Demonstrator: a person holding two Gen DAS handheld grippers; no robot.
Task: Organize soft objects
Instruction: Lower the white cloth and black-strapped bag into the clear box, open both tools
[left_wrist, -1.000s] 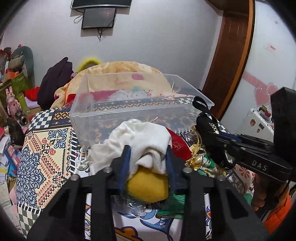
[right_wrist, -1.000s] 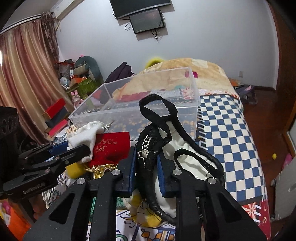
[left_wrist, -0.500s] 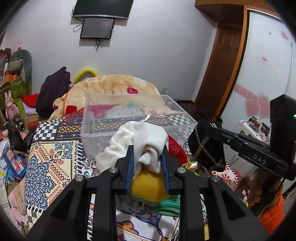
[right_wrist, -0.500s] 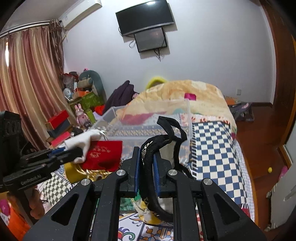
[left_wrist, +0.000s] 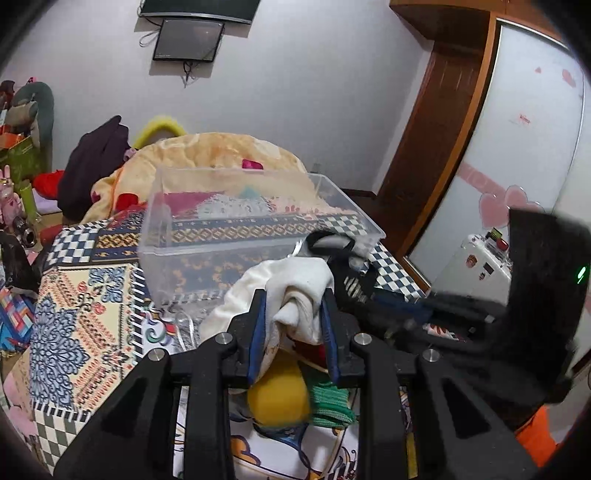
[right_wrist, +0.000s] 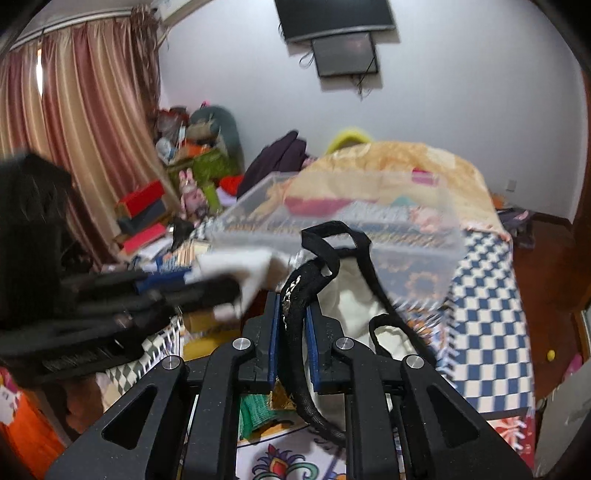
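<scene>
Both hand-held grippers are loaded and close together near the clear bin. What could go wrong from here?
The left hand-held gripper pinches only a bunched fold of the white cloth; the rest hangs and may slip out. The black strap in the right hand-held gripper trails loops that could snag the clear bin rim or the other gripper.

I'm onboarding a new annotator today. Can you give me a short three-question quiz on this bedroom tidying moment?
1. True or false: the left gripper is shut on a white cloth.
2. What is the right gripper clamping? A) a red pouch B) a black strap C) a yellow ball
3. Fill in: the clear plastic bin ahead of both grippers sits on a patterned ____.

Key: 1 true. 2 B. 3 bedspread.
</scene>
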